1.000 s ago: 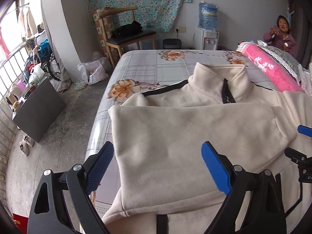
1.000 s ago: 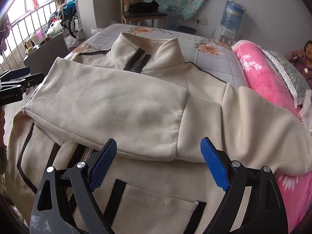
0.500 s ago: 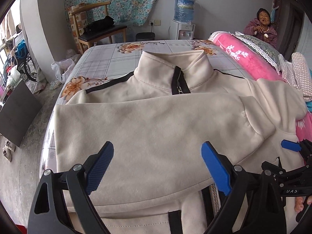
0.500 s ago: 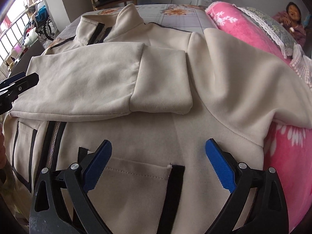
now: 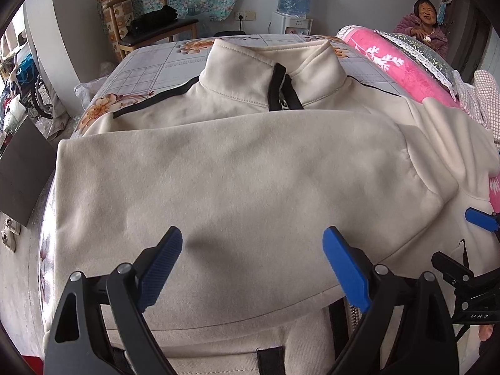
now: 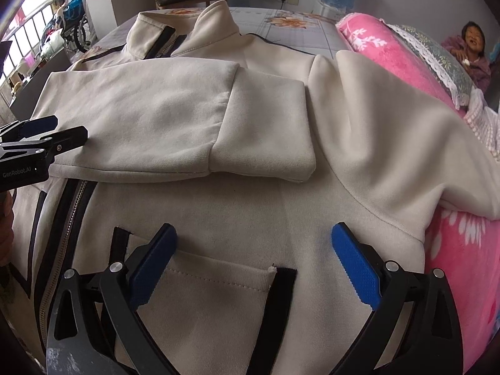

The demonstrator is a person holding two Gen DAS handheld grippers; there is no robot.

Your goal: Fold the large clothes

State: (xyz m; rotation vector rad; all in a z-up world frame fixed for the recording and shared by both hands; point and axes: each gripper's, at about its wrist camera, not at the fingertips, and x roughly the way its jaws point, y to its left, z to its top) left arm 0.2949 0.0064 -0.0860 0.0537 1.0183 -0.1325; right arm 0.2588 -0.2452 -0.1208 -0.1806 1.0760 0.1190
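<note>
Two hand-held grippers hover over a cream jacket (image 5: 237,187) spread across a bed (image 5: 150,68). The left hand-held gripper (image 5: 252,250) stands with its blue pads wide apart and nothing between them, angled down over the jacket's folded sleeve (image 5: 281,168), which lies flat across the chest just ahead of it. The right hand-held gripper (image 6: 254,247), whose jaws have just been opening, also gapes wide and grips nothing; directly beneath it lies the jacket's lower front, with a black-trimmed pocket (image 6: 218,284) near its pads and the zipper (image 6: 67,218) running down to its left. Ahead of the right hand-held gripper the sleeve's cuff (image 6: 265,137) ends on the chest, and to its right the other sleeve (image 6: 390,131) drapes unfolded over a rolled pink blanket (image 6: 393,59). Farther ahead of both grippers the jacket's stand-up collar (image 5: 272,62) lies toward the far end of the bed, on a floral-print sheet (image 5: 193,53). Beyond the bed, a wooden chair (image 5: 147,22) holding a dark bag stands to the far left, a water dispenser (image 5: 293,3) against the back wall, and a person in a purple coat (image 5: 425,22) sits at the far right behind the blanket.
</note>
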